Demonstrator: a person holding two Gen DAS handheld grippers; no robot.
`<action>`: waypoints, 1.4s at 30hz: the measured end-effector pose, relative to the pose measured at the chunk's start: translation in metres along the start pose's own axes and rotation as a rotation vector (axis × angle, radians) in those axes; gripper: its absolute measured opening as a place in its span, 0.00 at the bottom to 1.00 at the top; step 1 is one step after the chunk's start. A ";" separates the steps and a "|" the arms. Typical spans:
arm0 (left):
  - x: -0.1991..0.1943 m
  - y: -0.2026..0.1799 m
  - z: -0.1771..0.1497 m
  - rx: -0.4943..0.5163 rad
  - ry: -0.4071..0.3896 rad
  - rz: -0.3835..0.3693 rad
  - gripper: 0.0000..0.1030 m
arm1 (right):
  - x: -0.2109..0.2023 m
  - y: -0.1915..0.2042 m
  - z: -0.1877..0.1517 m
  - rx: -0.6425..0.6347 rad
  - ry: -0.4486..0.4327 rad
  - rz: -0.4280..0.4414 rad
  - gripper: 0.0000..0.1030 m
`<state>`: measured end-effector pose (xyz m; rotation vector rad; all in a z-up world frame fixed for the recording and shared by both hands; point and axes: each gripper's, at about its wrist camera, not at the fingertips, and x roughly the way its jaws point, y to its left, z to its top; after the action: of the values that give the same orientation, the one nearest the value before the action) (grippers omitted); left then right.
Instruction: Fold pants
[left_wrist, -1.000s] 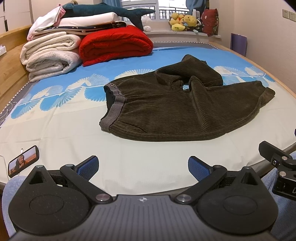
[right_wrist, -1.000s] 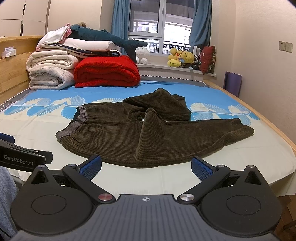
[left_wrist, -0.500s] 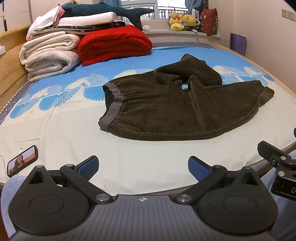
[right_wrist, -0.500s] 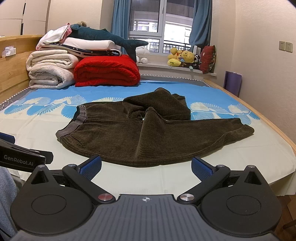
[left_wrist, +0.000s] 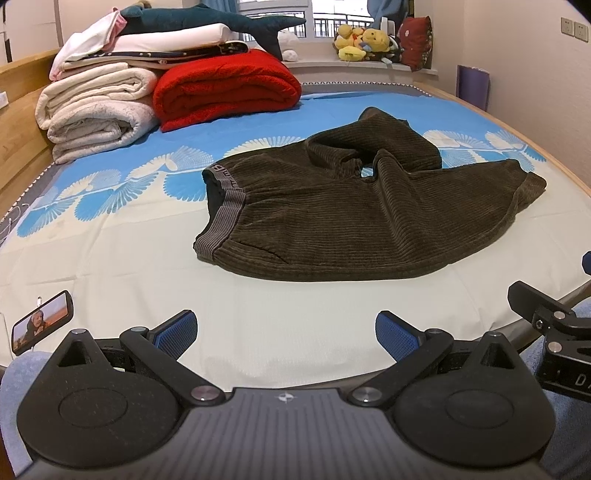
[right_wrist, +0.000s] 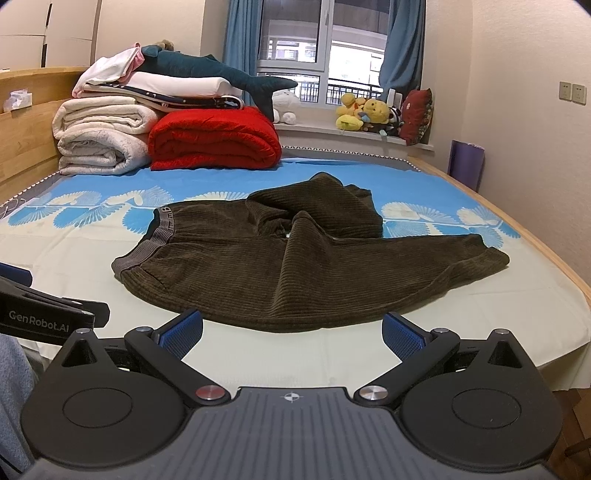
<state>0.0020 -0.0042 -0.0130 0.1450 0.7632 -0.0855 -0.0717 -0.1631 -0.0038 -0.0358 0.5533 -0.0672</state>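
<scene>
Two grippers, left gripper (left_wrist: 284, 332) and right gripper (right_wrist: 291, 332), are held with jaws spread wide, empty, short of the brown corduroy pants (left_wrist: 354, 218) spread rumpled on the bed (left_wrist: 110, 266).

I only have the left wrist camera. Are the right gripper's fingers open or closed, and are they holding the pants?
Observer: Open. The right gripper has its fingers spread wide with nothing between them.
Operator: Where along the pants is it aimed?
Observer: At the near edge of the pants, roughly midway between the waistband and the leg cuff.
</scene>
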 end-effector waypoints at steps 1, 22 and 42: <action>0.000 0.000 0.000 0.000 0.000 0.000 1.00 | 0.000 0.000 0.000 0.000 0.000 0.000 0.99; 0.025 0.012 0.005 -0.025 0.044 0.004 1.00 | 0.029 -0.011 0.003 0.044 0.032 -0.038 0.99; 0.204 0.084 0.084 -0.146 0.040 0.030 1.00 | 0.197 -0.066 0.041 0.208 0.025 -0.133 0.99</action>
<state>0.2170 0.0603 -0.0867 0.0193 0.8045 0.0017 0.1129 -0.2432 -0.0687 0.1307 0.5666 -0.2547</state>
